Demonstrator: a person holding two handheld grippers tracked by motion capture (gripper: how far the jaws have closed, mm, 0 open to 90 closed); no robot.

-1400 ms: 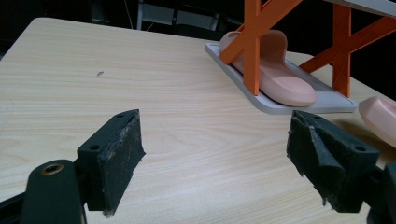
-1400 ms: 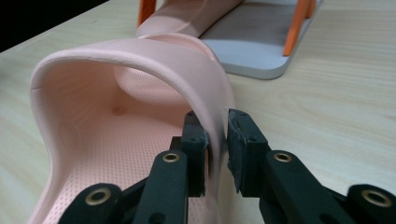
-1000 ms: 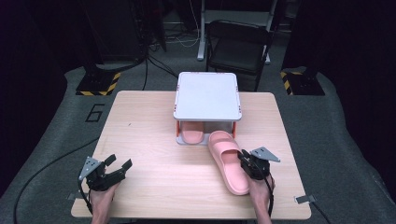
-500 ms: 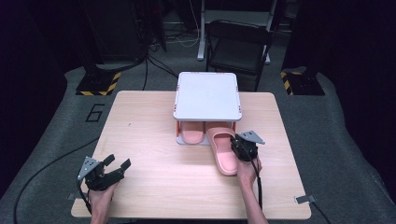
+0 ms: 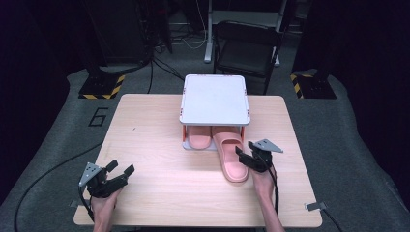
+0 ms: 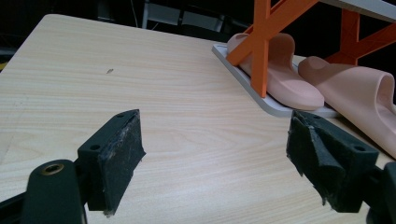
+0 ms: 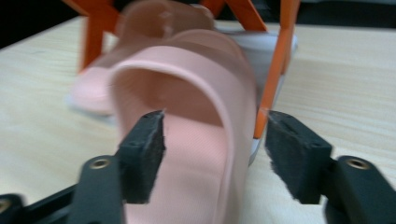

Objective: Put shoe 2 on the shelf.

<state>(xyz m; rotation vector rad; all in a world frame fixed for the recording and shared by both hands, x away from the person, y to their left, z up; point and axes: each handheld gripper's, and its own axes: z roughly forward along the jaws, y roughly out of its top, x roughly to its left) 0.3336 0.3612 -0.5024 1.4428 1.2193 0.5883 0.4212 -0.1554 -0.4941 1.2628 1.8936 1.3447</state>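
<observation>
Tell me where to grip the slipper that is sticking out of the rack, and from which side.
Grip the outer slipper by its right side wall near the heel, coming in from the person's side. Its toe end lies under the rack, whose orange post crowds that side farther in; the heel half lies exposed, and the right gripper straddles that edge, open.

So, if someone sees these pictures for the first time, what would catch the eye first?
Probably the two pink slippers at the middle of the wooden table: one slipper lies under the small white-topped rack with orange legs, the other slipper is partly under it, its heel sticking out toward the person. The right gripper is at that slipper's side, jaws apart around its edge. The left gripper is open at the near left corner.
</observation>
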